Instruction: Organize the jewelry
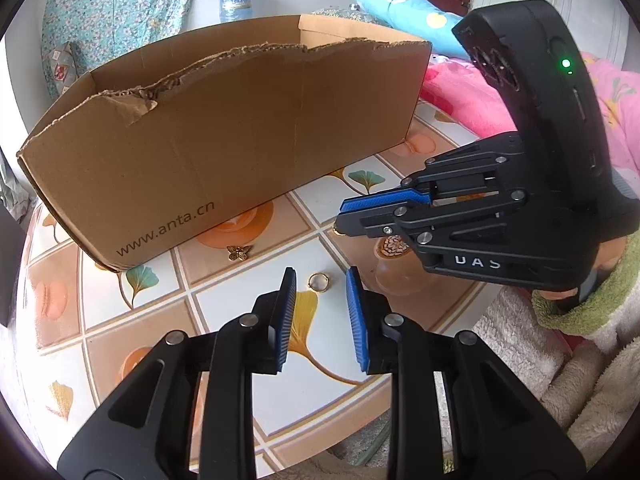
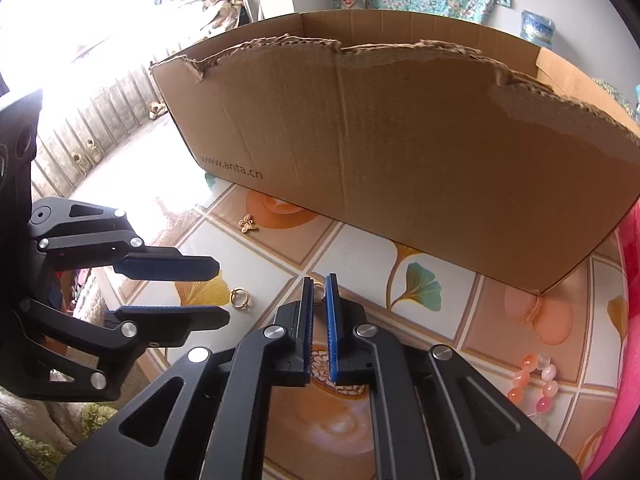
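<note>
Left gripper (image 1: 321,280) jaws open around 1 light, slippery ring (image 1: 318,281); right gripper (image 2: 319,285) apparently pinches another ring (image 2: 318,289).

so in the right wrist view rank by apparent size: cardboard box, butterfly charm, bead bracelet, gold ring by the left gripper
1. cardboard box
2. bead bracelet, nearer the camera and partly cut off
3. butterfly charm and gold ring: too alike to rank

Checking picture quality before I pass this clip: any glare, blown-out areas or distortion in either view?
Right wrist view: the upper left is blown out white by daylight, washing out the room there; glare streaks the tabletop. Left wrist view: evenly lit, no washout. Both: strong fisheye bend, bowing the cardboard box, with dark vignette corners; the ring stays sharp.
</note>
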The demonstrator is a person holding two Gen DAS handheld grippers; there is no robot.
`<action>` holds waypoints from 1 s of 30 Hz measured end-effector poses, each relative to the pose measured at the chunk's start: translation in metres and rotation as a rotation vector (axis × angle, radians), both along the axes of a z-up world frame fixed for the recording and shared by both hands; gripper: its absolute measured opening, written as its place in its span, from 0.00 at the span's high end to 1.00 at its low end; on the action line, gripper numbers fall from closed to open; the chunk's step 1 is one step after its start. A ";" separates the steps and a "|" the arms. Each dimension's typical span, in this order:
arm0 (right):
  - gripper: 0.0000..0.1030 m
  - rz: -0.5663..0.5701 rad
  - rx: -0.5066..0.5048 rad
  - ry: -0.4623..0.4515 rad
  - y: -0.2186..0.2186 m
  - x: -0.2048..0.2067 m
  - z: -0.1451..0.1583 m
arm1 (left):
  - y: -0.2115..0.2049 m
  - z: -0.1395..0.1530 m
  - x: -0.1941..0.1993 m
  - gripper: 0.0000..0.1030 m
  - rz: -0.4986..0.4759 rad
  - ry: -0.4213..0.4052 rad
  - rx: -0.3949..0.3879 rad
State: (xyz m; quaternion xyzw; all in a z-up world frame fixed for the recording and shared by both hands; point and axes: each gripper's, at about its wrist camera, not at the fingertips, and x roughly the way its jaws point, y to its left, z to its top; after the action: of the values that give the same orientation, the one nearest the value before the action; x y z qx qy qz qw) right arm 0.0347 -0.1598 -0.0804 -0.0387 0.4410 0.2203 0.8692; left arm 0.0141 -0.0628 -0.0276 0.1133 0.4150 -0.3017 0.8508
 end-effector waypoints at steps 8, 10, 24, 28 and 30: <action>0.94 -0.033 0.022 -0.003 -0.011 -0.005 0.001 | -0.011 -0.008 0.008 0.77 0.061 0.023 0.059; 0.94 -0.044 0.034 -0.002 -0.015 -0.006 0.001 | -0.015 -0.008 0.008 0.77 0.078 0.019 0.080; 0.94 -0.072 0.103 -0.035 -0.034 -0.015 0.007 | -0.037 -0.011 0.011 0.90 0.160 0.030 0.128; 0.93 -0.068 0.107 -0.039 -0.039 -0.020 0.011 | -0.032 -0.010 0.010 0.90 0.158 0.034 0.112; 0.88 -0.054 0.098 -0.028 -0.037 -0.020 0.010 | -0.026 -0.008 0.009 0.90 0.159 0.039 0.102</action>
State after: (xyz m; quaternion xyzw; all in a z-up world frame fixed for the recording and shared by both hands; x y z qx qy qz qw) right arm 0.0150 -0.1967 -0.0705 0.0126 0.4183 0.2176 0.8818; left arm 0.0230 -0.0891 -0.0360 0.1171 0.4538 -0.2138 0.8571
